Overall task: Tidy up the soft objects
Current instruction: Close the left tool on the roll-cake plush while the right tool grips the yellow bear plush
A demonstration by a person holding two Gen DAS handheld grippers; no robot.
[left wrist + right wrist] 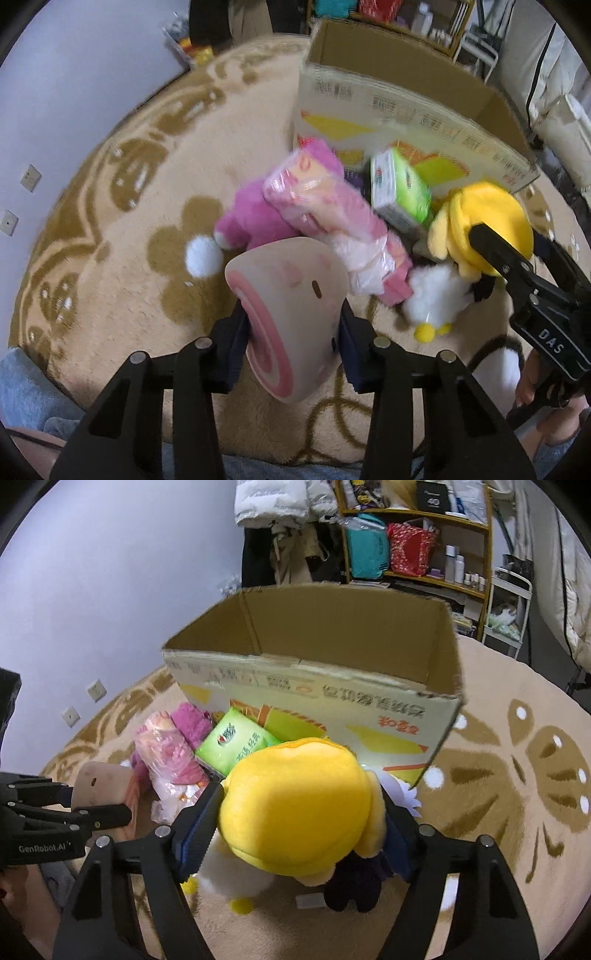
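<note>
My left gripper (293, 325) is shut on a pale pink swirl-roll cushion (291, 295), held above the rug; it also shows in the right wrist view (103, 786). My right gripper (301, 812) is shut on a yellow plush toy (295, 805) with white and dark parts, also visible in the left wrist view (484, 221). An open cardboard box (314, 657) stands behind the pile. A pink plush (255, 218), a plastic-wrapped pink doll (332, 210) and a green tissue pack (400, 188) lie in front of the box.
A round beige rug (517, 775) with brown patterns covers the floor. A shelf (417, 535) with bags and bottles and hanging clothes (280, 524) stand behind the box. A wall (110, 590) with outlets is on the left.
</note>
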